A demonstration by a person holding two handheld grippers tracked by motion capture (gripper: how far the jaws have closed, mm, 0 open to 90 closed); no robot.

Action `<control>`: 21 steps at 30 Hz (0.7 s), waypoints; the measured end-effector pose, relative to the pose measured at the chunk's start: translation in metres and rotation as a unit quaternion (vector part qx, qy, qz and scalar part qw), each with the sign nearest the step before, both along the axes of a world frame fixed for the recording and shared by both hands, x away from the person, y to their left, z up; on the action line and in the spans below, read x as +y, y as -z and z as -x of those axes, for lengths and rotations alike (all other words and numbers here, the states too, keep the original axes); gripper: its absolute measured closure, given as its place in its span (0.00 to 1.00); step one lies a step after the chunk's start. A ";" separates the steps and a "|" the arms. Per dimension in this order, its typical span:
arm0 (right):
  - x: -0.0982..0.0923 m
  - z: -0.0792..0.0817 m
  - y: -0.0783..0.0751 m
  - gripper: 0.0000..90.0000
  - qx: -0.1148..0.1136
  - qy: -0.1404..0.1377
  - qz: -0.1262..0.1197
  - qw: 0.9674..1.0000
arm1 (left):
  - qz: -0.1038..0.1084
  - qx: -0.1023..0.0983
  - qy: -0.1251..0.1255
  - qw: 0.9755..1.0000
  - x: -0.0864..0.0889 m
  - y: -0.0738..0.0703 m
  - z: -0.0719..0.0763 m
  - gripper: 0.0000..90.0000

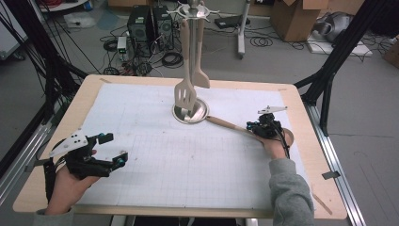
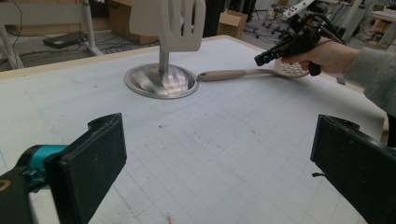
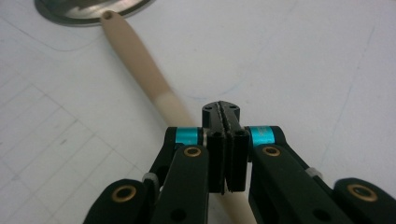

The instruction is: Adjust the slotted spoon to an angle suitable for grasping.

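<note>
Spoon lies under your right gripper, handle pointing at the stand base

Your right gripper (image 1: pixel 261 127) sits at the right of the high view, jaws pressed together with nothing between them, directly above the spoon (image 1: pixel 230 125). The spoon rests flat on the mat (image 1: pixel 155 160); its long axis runs from the perforated bowl under your right hand up-left to the handle tip touching the stand base (image 1: pixel 190 112). In the right gripper view the handle (image 3: pixel 140 60) passes beneath the shut jaws. Your left gripper (image 1: pixel 101 153), lower left, stands wide open, empty and well apart, so the right is nearer.
</note>
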State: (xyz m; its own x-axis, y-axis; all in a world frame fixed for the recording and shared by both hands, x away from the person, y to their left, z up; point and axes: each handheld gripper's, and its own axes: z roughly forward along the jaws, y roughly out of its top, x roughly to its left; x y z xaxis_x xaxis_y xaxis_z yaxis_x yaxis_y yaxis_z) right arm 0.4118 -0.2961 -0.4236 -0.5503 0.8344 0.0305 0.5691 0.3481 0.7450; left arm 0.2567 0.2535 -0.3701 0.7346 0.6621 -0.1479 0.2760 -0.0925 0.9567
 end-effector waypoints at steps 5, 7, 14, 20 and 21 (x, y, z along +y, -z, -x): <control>0.001 -0.002 0.005 0.99 0.017 0.009 0.021 1.000 | 0.000 -0.001 0.002 1.000 0.000 -0.001 0.001 0.04; 0.002 -0.002 0.006 0.99 0.017 0.006 0.030 0.999 | 0.000 -0.002 0.002 1.000 0.000 -0.001 0.001 0.04; -0.001 0.003 0.004 1.00 0.027 0.014 0.029 0.999 | 0.000 -0.001 0.001 1.000 0.000 -0.001 0.000 0.04; -0.008 0.005 0.009 1.00 0.059 0.035 0.039 0.997 | 0.000 -0.002 0.006 1.000 -0.002 -0.002 0.001 0.04; -0.008 0.005 0.009 1.00 0.061 0.035 0.032 0.997 | 0.002 -0.003 0.006 1.000 -0.003 -0.002 0.001 0.04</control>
State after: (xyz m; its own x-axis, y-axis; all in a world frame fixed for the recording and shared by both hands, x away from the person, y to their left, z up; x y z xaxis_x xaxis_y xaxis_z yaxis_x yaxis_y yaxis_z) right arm 0.4063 -0.3044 -0.4324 -0.4862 0.8730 0.0384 0.6788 0.3496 0.6458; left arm 0.2559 0.2509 -0.3679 0.7435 0.6526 -0.1460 0.2690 -0.0920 0.9587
